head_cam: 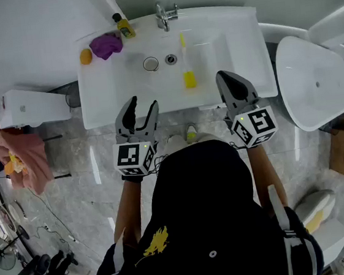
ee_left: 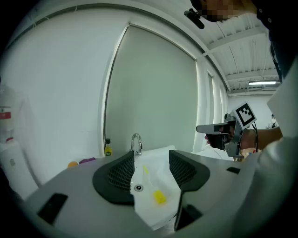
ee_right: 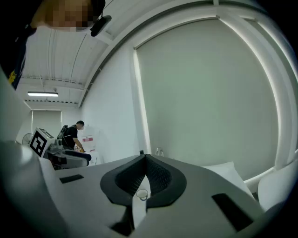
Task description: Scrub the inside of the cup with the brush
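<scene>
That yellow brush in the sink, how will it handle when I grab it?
The brush looks light, its handle thin. Its bulkier head may dip if held by the handle's tip. On the glossy sink it could slide.

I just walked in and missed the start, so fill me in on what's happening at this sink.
A person stands at a white sink with a gripper in each hand. The left gripper is open and the right gripper is shut; both are empty and hover over the sink's near edge. The yellow brush lies in the basin beside what looks like a small clear cup. Neither has been picked up, so scrubbing has not started.
</scene>
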`<control>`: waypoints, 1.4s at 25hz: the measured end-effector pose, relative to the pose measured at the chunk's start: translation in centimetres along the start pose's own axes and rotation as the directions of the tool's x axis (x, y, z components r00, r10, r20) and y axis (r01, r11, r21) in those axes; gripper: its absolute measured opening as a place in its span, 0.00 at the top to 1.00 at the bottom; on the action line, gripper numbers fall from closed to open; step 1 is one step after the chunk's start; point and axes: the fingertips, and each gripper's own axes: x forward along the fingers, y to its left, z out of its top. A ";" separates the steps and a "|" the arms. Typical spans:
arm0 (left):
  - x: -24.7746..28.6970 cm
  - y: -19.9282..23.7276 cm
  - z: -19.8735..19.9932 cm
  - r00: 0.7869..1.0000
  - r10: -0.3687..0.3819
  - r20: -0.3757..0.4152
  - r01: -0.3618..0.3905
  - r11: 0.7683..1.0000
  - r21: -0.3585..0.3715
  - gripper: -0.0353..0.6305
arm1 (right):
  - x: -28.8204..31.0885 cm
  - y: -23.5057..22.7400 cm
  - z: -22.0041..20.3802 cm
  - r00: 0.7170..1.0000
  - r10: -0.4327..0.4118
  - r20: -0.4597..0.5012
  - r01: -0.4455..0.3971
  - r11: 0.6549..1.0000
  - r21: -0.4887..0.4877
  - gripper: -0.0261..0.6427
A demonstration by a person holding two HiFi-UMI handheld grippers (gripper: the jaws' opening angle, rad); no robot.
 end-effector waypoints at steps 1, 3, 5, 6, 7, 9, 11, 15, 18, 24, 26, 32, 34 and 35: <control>0.2 -0.1 0.0 1.000 -0.004 -0.002 0.004 1.000 0.007 0.57 | 0.2 -0.4 -0.2 1.000 -0.005 -0.003 0.005 1.000 0.009 0.92; 0.6 -0.2 -0.2 1.000 -0.010 -0.012 0.010 1.000 0.023 0.57 | 0.4 -1.1 -0.7 1.000 -0.015 -0.011 0.016 0.999 0.030 0.92; 1.0 -0.2 -0.5 1.000 -0.010 -0.029 0.011 0.999 0.036 0.57 | 0.4 -1.5 -1.2 1.000 -0.023 -0.021 0.024 0.998 0.053 0.92; 1.2 -0.1 -0.5 0.999 -0.007 -0.037 0.008 0.999 0.037 0.57 | 0.4 -1.6 -1.5 0.999 -0.025 -0.030 0.026 0.998 0.062 0.92; 1.3 0.0 -0.6 0.999 -0.001 -0.042 0.002 0.999 0.033 0.57 | 0.3 -1.8 -1.8 0.999 -0.025 -0.041 0.028 0.997 0.068 0.92; 1.7 0.4 -0.6 0.999 0.016 -0.044 -0.016 1.000 0.021 0.57 | 0.4 -2.2 -2.6 0.997 -0.023 -0.068 0.028 0.997 0.072 0.92; 2.0 0.9 -0.6 0.999 0.034 -0.040 -0.033 0.999 0.014 0.57 | 0.8 -2.8 -3.3 0.996 -0.022 -0.090 0.029 0.996 0.084 0.92; 2.6 2.8 -1.6 0.997 0.061 -0.045 -0.062 0.998 -0.014 0.56 | 2.9 -2.9 -5.2 0.985 -0.001 -0.174 0.019 0.995 0.099 0.87; 4.0 5.0 -2.5 0.998 0.061 -0.035 -0.062 0.997 -0.055 0.53 | 6.2 -2.0 -6.6 0.967 0.053 -0.249 -0.022 0.992 0.123 0.71; 6.2 7.3 -4.7 0.998 -0.021 -0.062 0.016 0.997 -0.080 0.41 | 9.7 1.5 -6.7 0.941 0.095 -0.325 -0.048 0.988 0.150 0.51; 7.6 8.3 -5.1 0.996 -0.051 -0.067 0.045 0.995 -0.095 0.38 | 10.7 1.1 -6.5 0.940 0.068 -0.334 -0.020 0.989 0.145 0.50; 10.2 11.3 -5.6 0.989 -0.136 -0.059 0.130 0.986 -0.100 0.37 | 13.2 -0.5 -5.8 0.941 -0.056 -0.335 0.101 0.988 0.117 0.49; 10.8 12.0 -5.3 0.986 -0.160 -0.049 0.155 0.983 -0.093 0.37 | 13.6 -0.8 -5.4 0.940 -0.092 -0.329 0.131 0.986 0.099 0.49; 11.1 12.3 -5.0 0.984 -0.172 -0.045 0.168 0.982 -0.087 0.37 | 13.7 -0.9 -5.2 0.940 -0.108 -0.324 0.143 0.986 0.088 0.49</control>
